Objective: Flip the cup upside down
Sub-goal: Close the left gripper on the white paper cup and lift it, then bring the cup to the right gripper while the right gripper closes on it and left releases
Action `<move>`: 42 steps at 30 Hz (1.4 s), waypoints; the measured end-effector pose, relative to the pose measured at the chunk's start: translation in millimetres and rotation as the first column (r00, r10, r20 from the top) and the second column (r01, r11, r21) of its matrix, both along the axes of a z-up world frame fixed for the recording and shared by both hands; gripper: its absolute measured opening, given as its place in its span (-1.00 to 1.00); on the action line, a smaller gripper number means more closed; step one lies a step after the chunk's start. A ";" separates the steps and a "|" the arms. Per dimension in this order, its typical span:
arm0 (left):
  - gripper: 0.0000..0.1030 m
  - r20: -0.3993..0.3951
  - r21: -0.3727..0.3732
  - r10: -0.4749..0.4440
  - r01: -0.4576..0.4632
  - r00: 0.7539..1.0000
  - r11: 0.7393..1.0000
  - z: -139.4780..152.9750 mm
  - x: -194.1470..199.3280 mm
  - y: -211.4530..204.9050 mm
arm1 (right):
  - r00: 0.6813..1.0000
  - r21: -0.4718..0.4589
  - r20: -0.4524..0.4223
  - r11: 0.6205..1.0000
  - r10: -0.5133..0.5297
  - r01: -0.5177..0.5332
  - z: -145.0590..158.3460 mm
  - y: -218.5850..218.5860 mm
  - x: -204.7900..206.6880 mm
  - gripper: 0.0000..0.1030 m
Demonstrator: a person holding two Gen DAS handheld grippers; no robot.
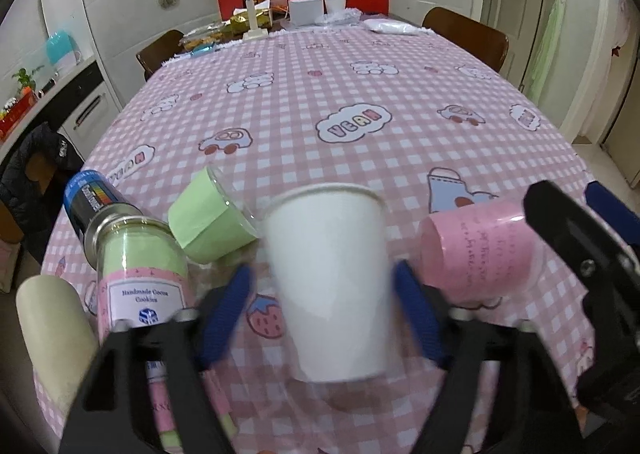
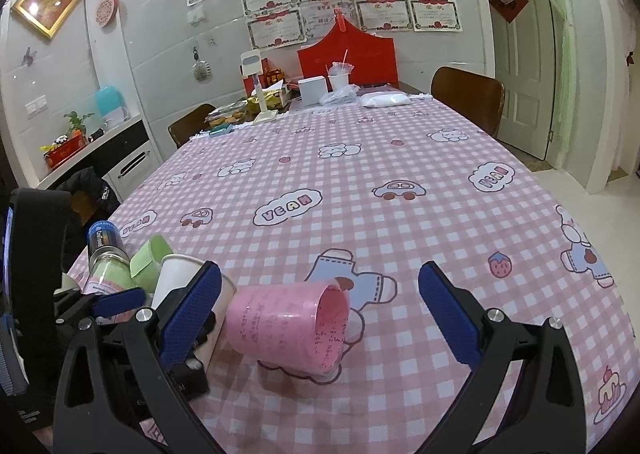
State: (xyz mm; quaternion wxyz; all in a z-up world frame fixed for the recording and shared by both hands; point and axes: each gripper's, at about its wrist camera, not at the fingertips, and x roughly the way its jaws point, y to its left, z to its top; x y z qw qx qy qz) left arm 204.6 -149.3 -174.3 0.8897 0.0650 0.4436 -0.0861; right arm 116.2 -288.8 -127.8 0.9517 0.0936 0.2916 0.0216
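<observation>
At the far left of the left wrist view a pale cylinder (image 1: 52, 338) is cut off by the frame edge, and what it is cannot be told. Next to it a jar (image 1: 140, 274) labelled "Handmade Cocoa Cookies" has its base hidden behind the gripper body, with a blue-capped can (image 1: 90, 197) lying behind it at the table's left edge. A green cup (image 1: 210, 215) lies tipped on its side just beside the jar. In the centre the white paper cup (image 1: 326, 282) stands mouth up, blurred, between the blue fingers (image 1: 224, 314) of the left gripper (image 1: 320, 314); the pads stand close against both sides, but the blur hides whether they press it, so a grip cannot be confirmed. Right of it a pink cup (image 2: 288, 328) lies on its side on the checked tablecloth (image 2: 360, 181), its mouth facing right. The right gripper (image 2: 320, 318) hovers with its jaws spread wide around the pink cup, touching nothing. Beyond the cups the cloth runs bare to the clutter (image 2: 320, 89) at the far end.
</observation>
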 end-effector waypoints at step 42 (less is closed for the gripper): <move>0.21 -0.079 -0.160 0.013 -0.025 0.997 0.987 20.7 -79.0 42.2 | 0.998 0.002 -0.011 0.998 0.066 -0.066 19.5 35.4 -46.3 0.85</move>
